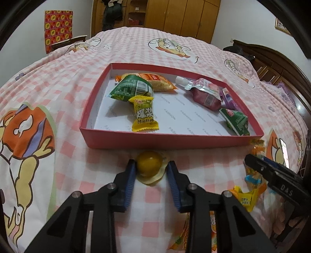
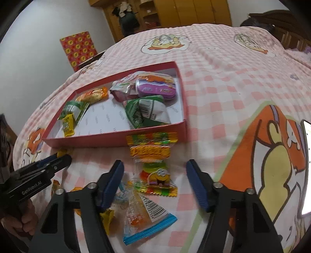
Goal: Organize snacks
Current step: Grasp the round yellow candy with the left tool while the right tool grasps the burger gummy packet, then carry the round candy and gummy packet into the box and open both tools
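A shallow red box (image 1: 155, 139) lies on the bed and holds several snack packs, among them a yellow candy pack (image 1: 144, 114) and a green pack (image 1: 132, 87). My left gripper (image 1: 150, 165) has its fingers around a round yellow jelly cup (image 1: 149, 162) lying just before the box's front wall; the left pad touches it, the right one is at its rim. My right gripper (image 2: 154, 169) is open above loose snacks: a striped gummy pack (image 2: 153, 148) and a clear blue-edged packet (image 2: 143, 214). The box also shows in the right wrist view (image 2: 116, 139).
The bed is covered with a pink checked sheet with cartoon prints (image 1: 184, 48). More loose wrappers (image 1: 245, 194) lie at the right of the left wrist view. A phone (image 2: 307, 165) lies at the far right. A wooden wardrobe (image 1: 175, 15) and a headboard (image 1: 281, 64) stand behind.
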